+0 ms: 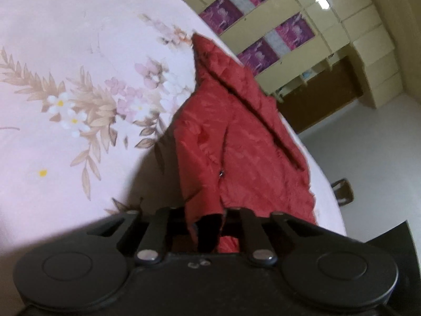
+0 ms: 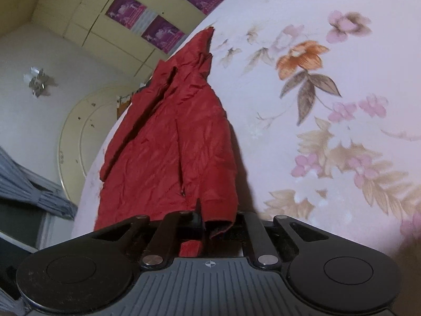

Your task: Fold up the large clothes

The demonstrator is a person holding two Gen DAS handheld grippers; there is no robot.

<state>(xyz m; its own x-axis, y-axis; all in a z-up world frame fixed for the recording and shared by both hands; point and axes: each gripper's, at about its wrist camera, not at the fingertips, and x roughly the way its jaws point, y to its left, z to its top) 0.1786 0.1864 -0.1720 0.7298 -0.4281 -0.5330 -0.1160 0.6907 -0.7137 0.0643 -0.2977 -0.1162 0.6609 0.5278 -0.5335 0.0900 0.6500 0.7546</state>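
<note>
The left claw (image 1: pixel 208 226) is pinched tight on the near edge of a red jacket (image 1: pixel 236 131). Its jaws stand narrow, with almost no gap between them, and a fold of the red cloth runs down between the fingers and bunches just behind them, close to the claw's black body. From that grip the jacket stretches straight ahead of the claw, narrowing to a point at its far end. It lies on a pale pink bedsheet (image 1: pixel 65 39) printed with flowers and tan leaves, which spreads out to the left of the claw. A long seam or opening runs up the jacket ahead and to the right. Beyond the jacket's far end stands a cream wardrobe (image 1: pixel 342 26) with purple panels.

The right claw (image 2: pixel 208 226) is closed the same way — jaws nearly together, clamped on a hem or cuff of the red jacket (image 2: pixel 171 144). The gripped edge curls over just at the fingertips, and a strip of red shows below them, tucked against the claw's ribbed grey body. Ahead of this claw the jacket rises in a crumpled, tapering shape, lying flat on the flowered bedsheet (image 2: pixel 342 105), which fills the space to the claw's right. To the left of the claw, past the edge of the bed, are a white ceiling with a lamp (image 2: pixel 36 81) and a grey curtain (image 2: pixel 26 184) — both well apart from the jacket.
</note>
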